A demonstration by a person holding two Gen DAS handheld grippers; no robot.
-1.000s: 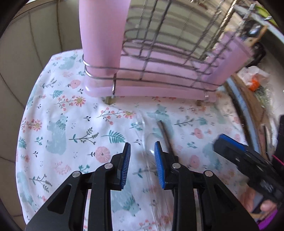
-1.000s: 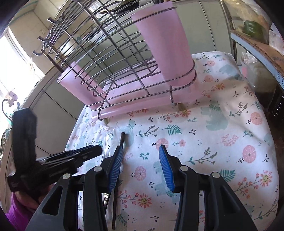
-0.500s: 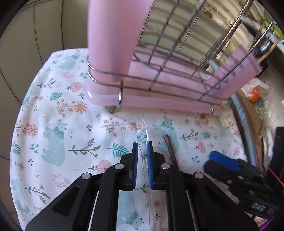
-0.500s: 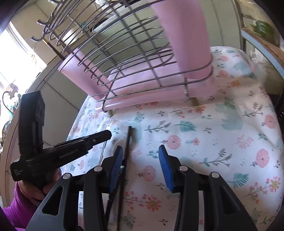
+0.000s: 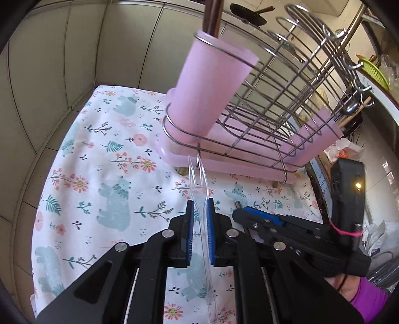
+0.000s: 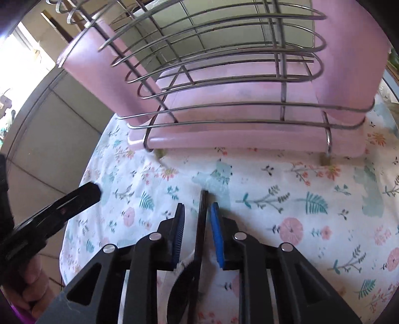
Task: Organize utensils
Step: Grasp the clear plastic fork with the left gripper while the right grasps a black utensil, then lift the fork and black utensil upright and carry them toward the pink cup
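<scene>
Utensils: the left gripper (image 5: 199,224) is clamping a clear plastic fork (image 5: 197,174); the right gripper (image 6: 198,219) is closing around a dark utensil handle (image 6: 201,224). A brown handle (image 5: 212,17) is standing in the pink cup (image 5: 209,87) at the wire rack (image 5: 286,104) end.

The clear fork's (image 5: 199,189) handle runs off the bottom edge of the left wrist view, its end unseen. In the right wrist view the dark stick (image 6: 201,224) passes behind a white serrated piece (image 6: 184,265), too cropped to identify. The brown handle (image 5: 212,16) in the pink cup (image 5: 207,92) is cut by the top edge.
</scene>
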